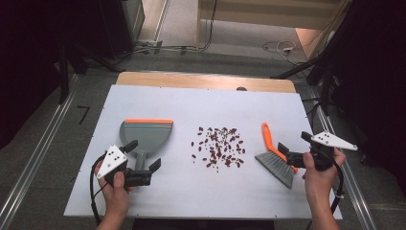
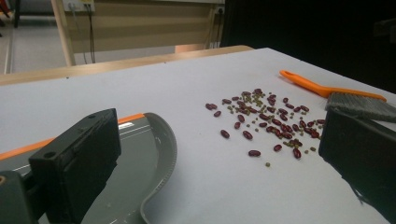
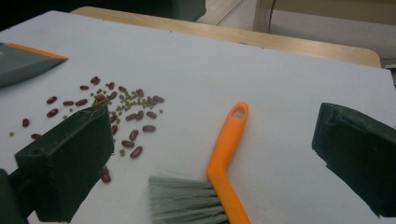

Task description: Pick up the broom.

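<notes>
A grey dustpan [image 1: 146,133] with an orange lip lies on the left of the white table top, its handle pointing toward the person. My left gripper [image 1: 142,156] is open, with its jaws on either side of that handle. In the left gripper view the dustpan [image 2: 144,158] lies low between the jaws. A scatter of red and small green beans [image 1: 218,146] lies mid-table. At the right lies an orange-handled brush [image 1: 274,154] with grey bristles. My right gripper [image 1: 295,143] is open, and the brush handle [image 3: 226,140] lies between its jaws.
The white sheet [image 1: 206,196] covers a wooden table whose far edge [image 1: 206,80] shows bare. Metal rails run along the floor on both sides, and cables [image 1: 280,47] lie on the floor beyond the table. Dark curtains stand at the left and right.
</notes>
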`<state>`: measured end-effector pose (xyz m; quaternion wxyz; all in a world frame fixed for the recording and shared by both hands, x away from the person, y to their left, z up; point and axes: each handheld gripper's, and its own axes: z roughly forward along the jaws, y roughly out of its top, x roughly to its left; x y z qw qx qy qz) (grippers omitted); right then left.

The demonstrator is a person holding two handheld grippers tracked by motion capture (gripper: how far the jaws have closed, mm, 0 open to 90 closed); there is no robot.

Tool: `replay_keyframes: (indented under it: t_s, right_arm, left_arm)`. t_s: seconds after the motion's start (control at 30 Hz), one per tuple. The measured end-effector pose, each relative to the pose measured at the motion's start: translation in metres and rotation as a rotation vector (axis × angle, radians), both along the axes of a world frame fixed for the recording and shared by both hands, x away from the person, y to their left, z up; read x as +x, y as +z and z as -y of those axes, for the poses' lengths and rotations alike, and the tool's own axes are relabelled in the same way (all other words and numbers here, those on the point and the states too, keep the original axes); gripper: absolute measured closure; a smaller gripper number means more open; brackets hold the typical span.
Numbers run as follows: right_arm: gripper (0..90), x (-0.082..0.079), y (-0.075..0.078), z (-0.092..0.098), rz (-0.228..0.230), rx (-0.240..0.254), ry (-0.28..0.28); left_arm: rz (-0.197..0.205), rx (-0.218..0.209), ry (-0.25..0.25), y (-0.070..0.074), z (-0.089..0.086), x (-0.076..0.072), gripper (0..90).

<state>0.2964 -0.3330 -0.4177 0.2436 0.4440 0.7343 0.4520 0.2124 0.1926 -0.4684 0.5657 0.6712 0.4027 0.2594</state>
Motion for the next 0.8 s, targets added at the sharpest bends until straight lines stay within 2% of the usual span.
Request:
replay_keyframes:
  t_s: [0.2,0.23,0.27,0.4,0.43,0.53,0.57,0.6,0.63,0.67,0.7,0.8]
  right_arm:
    - [0.0,0.016,0.017,-0.003,-0.023,0.0,-0.012]
    - [0.1,0.023,0.023,-0.005,-0.018,-0.013,-0.036]
    - [2.6,0.026,0.026,-0.006,-0.017,-0.019,-0.038]
    - [4.1,0.034,0.028,-0.008,-0.034,-0.037,-0.039]
    - [5.5,0.039,0.022,-0.009,-0.056,-0.037,-0.02]
    - [17.2,0.048,0.012,-0.01,-0.142,-0.062,-0.029]
    - [17.2,0.048,0.012,-0.01,-0.142,-0.062,-0.029]
    - [26.3,0.052,0.004,-0.01,-0.203,-0.049,-0.042]
    - [26.3,0.052,0.004,-0.01,-0.203,-0.049,-0.042]
    - [33.2,0.055,-0.004,-0.013,-0.26,-0.077,-0.038]
    - [37.9,0.055,-0.008,-0.015,-0.28,-0.096,-0.034]
    - [43.3,0.058,-0.018,-0.021,-0.33,-0.143,-0.025]
  left_arm:
    - [-0.002,0.001,-0.005,0.0,0.003,0.0,0.0]
    - [-0.003,-0.001,-0.005,0.0,0.003,0.0,0.0]
    - [0.0,-0.004,-0.006,0.0,0.004,0.0,0.0]
    - [-0.001,0.006,-0.019,0.0,0.005,0.0,0.0]
    - [-0.002,0.005,-0.022,0.0,0.006,0.0,0.0]
    - [-0.007,-0.001,-0.025,-0.001,0.006,0.0,0.0]
    - [-0.008,-0.002,-0.025,-0.001,0.006,0.0,0.0]
    - [-0.008,-0.002,-0.026,0.0,0.005,0.0,0.0]
    - [-0.009,0.001,-0.026,0.0,0.005,0.0,0.0]
    - [-0.009,0.001,-0.024,0.0,0.005,0.0,0.0]
    - [-0.008,-0.001,-0.025,0.0,0.005,0.0,0.0]
    - [-0.009,-0.001,-0.025,0.0,0.004,0.0,0.0]
